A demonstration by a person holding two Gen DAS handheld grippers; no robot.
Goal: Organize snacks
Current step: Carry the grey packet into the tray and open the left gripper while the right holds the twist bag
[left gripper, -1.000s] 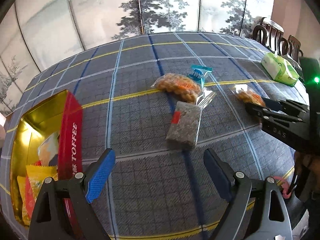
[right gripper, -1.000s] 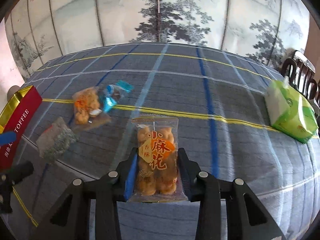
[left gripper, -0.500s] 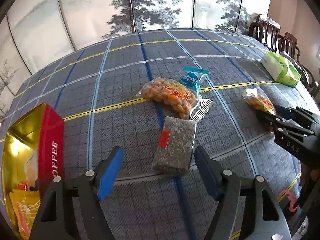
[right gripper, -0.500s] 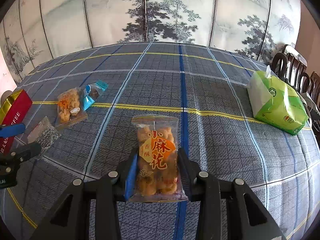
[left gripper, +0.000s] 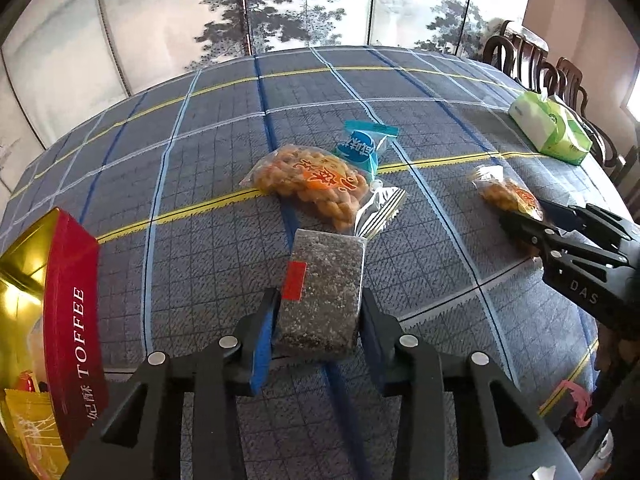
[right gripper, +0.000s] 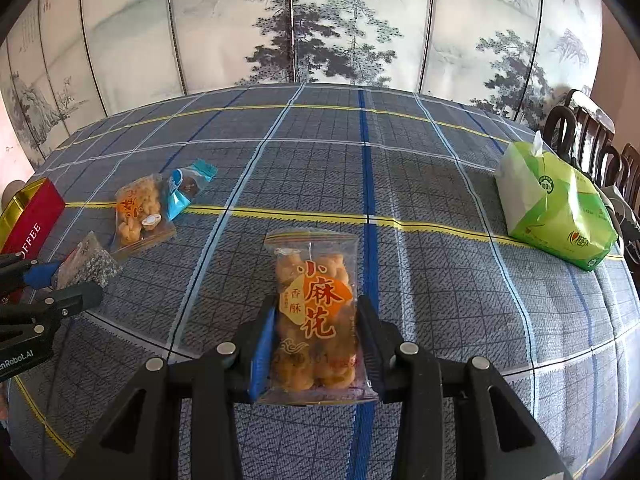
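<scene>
Grippers both pinching snacks: left gripper [left gripper: 318,320] squeezing grey seed bar [left gripper: 322,296], right gripper [right gripper: 316,344] clamping fried-twist packet [right gripper: 316,312].

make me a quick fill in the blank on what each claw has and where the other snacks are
1. The left claw is shut on the ____ sesame bar.
2. The right claw grips a fried twist packet with an ____ label.
3. The small blue packet touches another twist packet on the ____ tablecloth.
4. The red tin reads ____.

Missing: grey; orange; plaid; TOFFEE
</scene>
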